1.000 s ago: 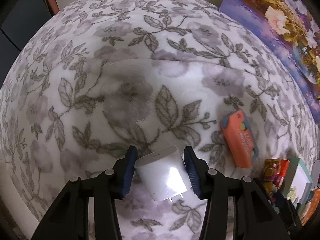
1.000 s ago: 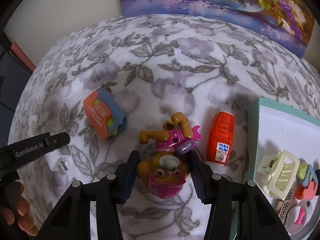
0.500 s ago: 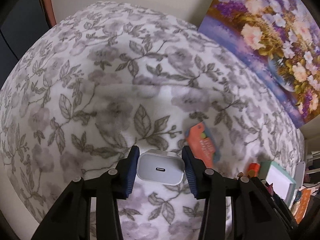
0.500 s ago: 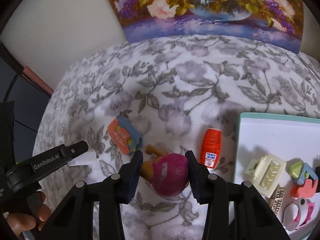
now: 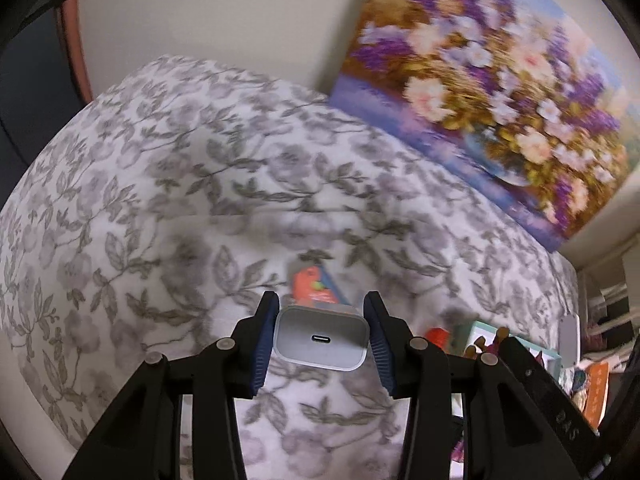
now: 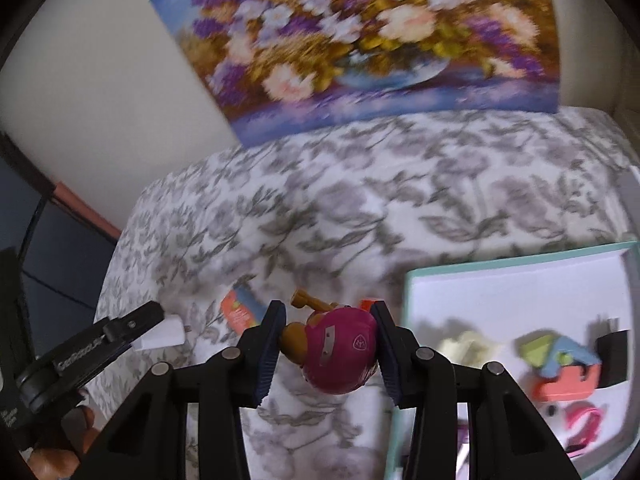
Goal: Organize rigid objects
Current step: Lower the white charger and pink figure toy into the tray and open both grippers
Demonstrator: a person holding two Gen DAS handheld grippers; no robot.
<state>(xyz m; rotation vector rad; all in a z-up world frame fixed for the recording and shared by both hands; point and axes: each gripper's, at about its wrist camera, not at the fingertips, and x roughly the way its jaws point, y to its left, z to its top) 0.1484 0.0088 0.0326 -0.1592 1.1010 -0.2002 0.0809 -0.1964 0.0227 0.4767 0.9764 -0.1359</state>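
Both tools are rising off the floral bed — left tool (image 5: 320, 336) clamping the white charger (image 5: 320, 338), right tool (image 6: 326, 348) clamping the toy pup (image 6: 340, 354) — lifted clear, probably for carrying to the tray (image 6: 516, 276) beside them.

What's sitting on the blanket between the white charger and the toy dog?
In the right wrist view, an orange and blue packet lies on the blanket between the charger and the toy dog.
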